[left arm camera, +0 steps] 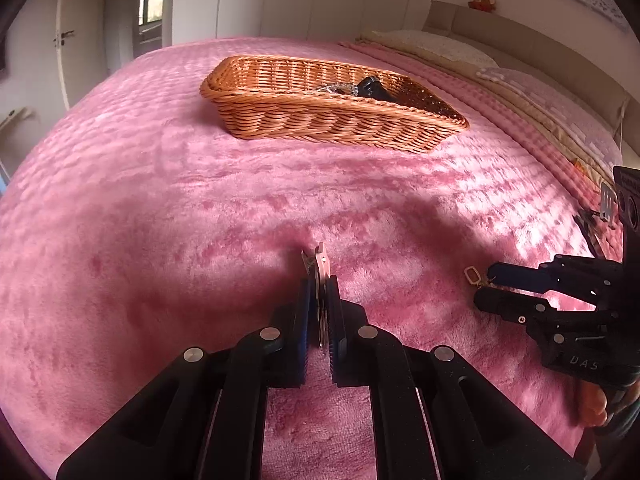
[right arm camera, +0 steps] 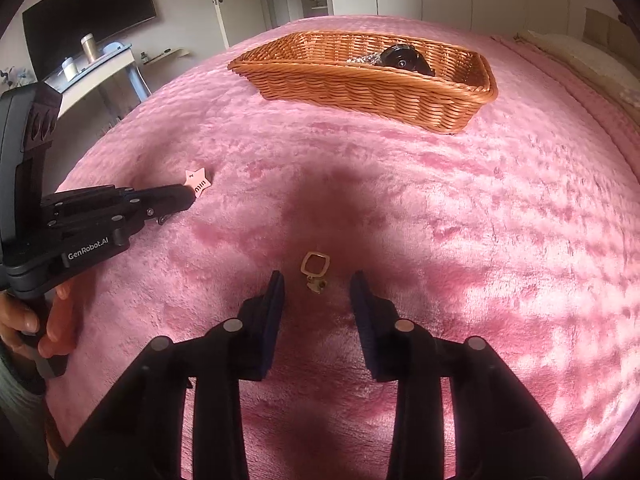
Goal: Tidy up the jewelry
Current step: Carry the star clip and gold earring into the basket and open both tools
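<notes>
A bedroom with white wardrobes, and a bed under a plush pink cover, serves as the work surface. A wicker basket sits toward the far side, well apart from both hands. It already holds a dark item and something glittery, so it is likely the collecting place for the jewelry.

The left gripper is clamped tight on a pink star clip, whose tip sticks out past the pads. It is pinched by its flat faces, probably so that it can be carried to the basket without slipping.

The right gripper points down at the cover with its jaws apart and nothing held. A small gold ring-shaped piece lies on the cover just ahead of the gap between its fingertips. The jaws straddle it, seemingly lined up for a pinch, though the soft pile may make so small a piece hard to catch.
</notes>
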The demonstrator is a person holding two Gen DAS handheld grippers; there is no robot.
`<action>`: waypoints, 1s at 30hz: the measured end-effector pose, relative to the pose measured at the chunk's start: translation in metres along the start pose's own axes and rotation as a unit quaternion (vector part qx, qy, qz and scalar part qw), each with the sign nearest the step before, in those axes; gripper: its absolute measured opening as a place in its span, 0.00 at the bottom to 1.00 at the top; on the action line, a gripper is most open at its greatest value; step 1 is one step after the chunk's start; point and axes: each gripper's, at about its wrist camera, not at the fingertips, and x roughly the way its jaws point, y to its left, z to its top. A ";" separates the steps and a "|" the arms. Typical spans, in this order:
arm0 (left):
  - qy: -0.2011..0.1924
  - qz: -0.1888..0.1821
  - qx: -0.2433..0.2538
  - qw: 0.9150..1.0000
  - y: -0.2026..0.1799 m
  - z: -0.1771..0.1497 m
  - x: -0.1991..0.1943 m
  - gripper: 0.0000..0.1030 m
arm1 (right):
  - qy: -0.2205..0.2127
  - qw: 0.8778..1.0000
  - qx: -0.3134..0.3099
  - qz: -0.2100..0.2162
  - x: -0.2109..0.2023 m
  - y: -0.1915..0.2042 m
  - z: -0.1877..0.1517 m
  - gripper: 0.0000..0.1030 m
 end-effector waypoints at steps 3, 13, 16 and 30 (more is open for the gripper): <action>-0.001 0.000 0.000 1.000 0.000 -0.001 0.000 0.06 | 0.002 1.000 0.000 -0.001 0.002 0.000 0.001 0.11; -0.021 -0.006 0.000 1.000 -0.002 0.003 -0.012 0.06 | -0.030 1.000 -0.002 -0.001 -0.020 0.003 0.002 0.09; -0.035 -0.016 -0.008 0.999 -0.001 0.009 -0.024 0.06 | -0.043 0.999 0.004 0.003 -0.034 0.001 0.008 0.09; -0.131 -0.016 0.026 0.991 -0.022 0.125 -0.058 0.05 | -0.145 0.989 0.002 -0.013 -0.060 -0.026 0.140 0.09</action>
